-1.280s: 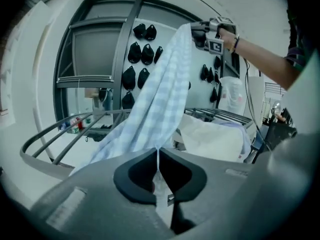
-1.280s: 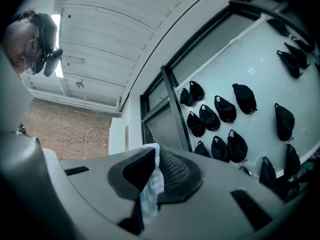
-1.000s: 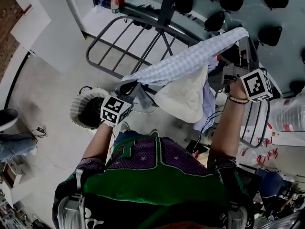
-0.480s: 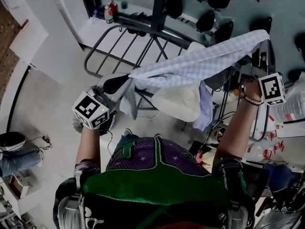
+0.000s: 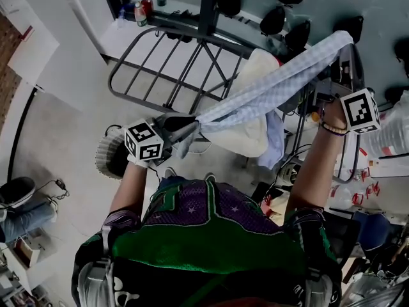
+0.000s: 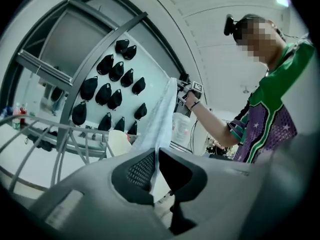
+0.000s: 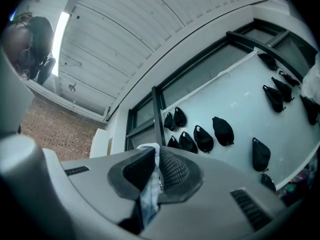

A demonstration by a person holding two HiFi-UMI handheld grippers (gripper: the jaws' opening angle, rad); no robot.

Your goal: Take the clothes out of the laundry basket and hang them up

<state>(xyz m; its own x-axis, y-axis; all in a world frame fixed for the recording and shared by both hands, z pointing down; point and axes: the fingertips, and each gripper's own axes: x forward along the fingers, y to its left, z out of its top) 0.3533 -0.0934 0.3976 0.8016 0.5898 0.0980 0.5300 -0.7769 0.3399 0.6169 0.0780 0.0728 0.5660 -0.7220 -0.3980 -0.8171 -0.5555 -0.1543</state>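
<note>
The left gripper [image 6: 156, 160] had its fingers [image 6: 139, 173] pressed together on one end of the checked cloth [image 6: 161, 116]. A thin fold of the fabric ran down the seam between the two pads and rose out of their tips. The right gripper [image 7: 156, 170] likewise had its fingers [image 7: 172, 171] pinched shut on the other end. A bunch of the pale blue fabric was squeezed between the pads, poking out above the tips and hanging below them.

In the head view the checked cloth [image 5: 268, 91] stretched in a taut, twisted band between the two. It ran from the left gripper [image 5: 190, 128], held low, up to the right gripper [image 5: 342, 51], held high (nothing but the two grips carried it). It touched neither the floor nor the bars under it.

Beneath the band stood the drying rack [image 5: 166, 62], a frame of dark bars. A cream cloth [image 5: 252, 130] was draped over the rack's right edge, just under the middle of the checked cloth. The laundry basket [image 5: 107, 157] sat on the floor [image 5: 57, 126] beside the left gripper's marker cube, off the rack's near left corner. Black caps [image 5: 281, 19] hung in rows on the pale wall beyond the rack.
</note>
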